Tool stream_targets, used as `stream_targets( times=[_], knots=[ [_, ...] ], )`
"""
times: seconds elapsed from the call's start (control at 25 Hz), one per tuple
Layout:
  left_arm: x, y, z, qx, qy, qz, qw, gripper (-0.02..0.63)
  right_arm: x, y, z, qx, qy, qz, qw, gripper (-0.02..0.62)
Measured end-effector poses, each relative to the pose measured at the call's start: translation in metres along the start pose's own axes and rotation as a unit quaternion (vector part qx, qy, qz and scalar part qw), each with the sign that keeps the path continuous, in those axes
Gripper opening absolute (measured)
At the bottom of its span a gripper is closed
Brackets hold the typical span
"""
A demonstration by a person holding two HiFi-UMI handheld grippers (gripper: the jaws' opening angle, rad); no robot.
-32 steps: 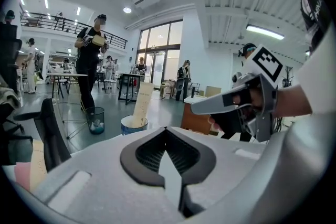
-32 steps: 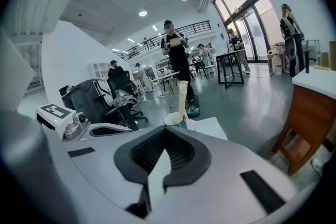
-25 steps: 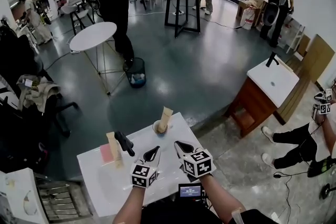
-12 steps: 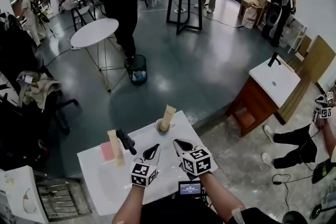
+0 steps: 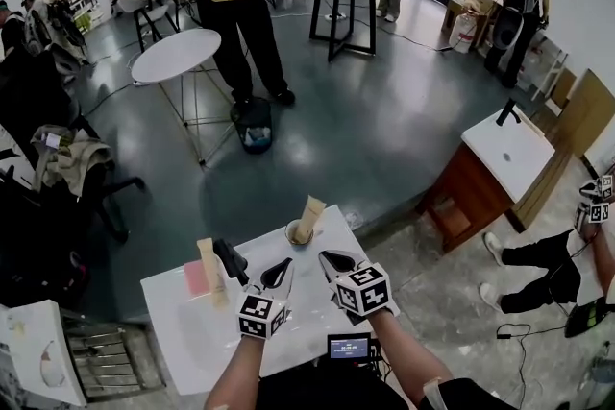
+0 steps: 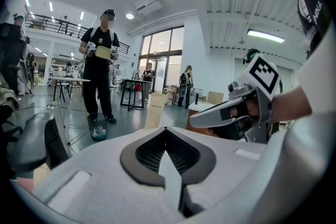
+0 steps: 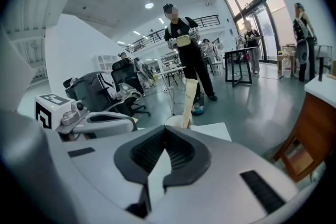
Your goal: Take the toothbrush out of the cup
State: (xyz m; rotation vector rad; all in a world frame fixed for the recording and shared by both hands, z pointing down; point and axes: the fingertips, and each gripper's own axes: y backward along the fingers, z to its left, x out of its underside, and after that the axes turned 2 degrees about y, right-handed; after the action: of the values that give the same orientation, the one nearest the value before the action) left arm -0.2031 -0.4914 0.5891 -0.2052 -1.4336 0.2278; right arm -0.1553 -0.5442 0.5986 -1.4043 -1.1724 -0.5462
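A tall beige toothbrush package [image 5: 309, 217] leans in a pale cup [image 5: 296, 234] at the far edge of the white table [image 5: 183, 331]. Both grippers hover side by side over the table, short of the cup and apart from it. My left gripper [image 5: 284, 267] is shut with nothing in it, and so is my right gripper [image 5: 326, 259]. In the right gripper view the package [image 7: 190, 102] and the cup [image 7: 175, 121] stand just beyond the shut jaws [image 7: 165, 130]. The left gripper view shows the package [image 6: 154, 110] ahead of its shut jaws [image 6: 166, 130], with the right gripper [image 6: 236, 110] beside it.
A second beige box [image 5: 209, 270], a black object [image 5: 229, 260] and a pink pad [image 5: 195, 279] lie at the table's left. Beyond it are a bin [image 5: 252, 132], a round table [image 5: 175, 60], a person in black [image 5: 231, 5] and a wooden sink cabinet [image 5: 500, 158].
Both grippers stay shut and nearly still. The person in black behind the round table has walked nearer to the bin.
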Motion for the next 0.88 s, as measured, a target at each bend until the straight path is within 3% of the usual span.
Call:
stream_targets(
  times=[0.12, 0.28, 0.56, 0.76, 0.88],
  knots=[
    [-0.006, -0.008, 0.006, -0.004, -0.002, -0.002, 1.0000, 0.009, -0.013, -0.009, -0.014, 0.011, 0.008, -0.003, 1.000, 0.014],
    [-0.011, -0.018, 0.014, -0.011, 0.002, -0.001, 0.9999, 0.009, -0.028, -0.026, -0.031, 0.009, 0.009, -0.002, 1.000, 0.096],
    [0.002, -0.030, 0.023, -0.018, 0.007, 0.021, 0.9996, 0.009, -0.031, -0.067, -0.050, -0.004, 0.004, 0.016, 1.000, 0.185],
    [0.010, -0.038, 0.026, -0.019, 0.011, 0.036, 0.9991, 0.009, -0.025, -0.094, -0.058, -0.008, 0.001, 0.031, 0.999, 0.189],
    [0.015, -0.041, 0.029, -0.019, 0.011, 0.046, 0.9987, 0.009, -0.025, -0.105, -0.056, -0.011, 0.006, 0.033, 0.999, 0.140]
  ],
)
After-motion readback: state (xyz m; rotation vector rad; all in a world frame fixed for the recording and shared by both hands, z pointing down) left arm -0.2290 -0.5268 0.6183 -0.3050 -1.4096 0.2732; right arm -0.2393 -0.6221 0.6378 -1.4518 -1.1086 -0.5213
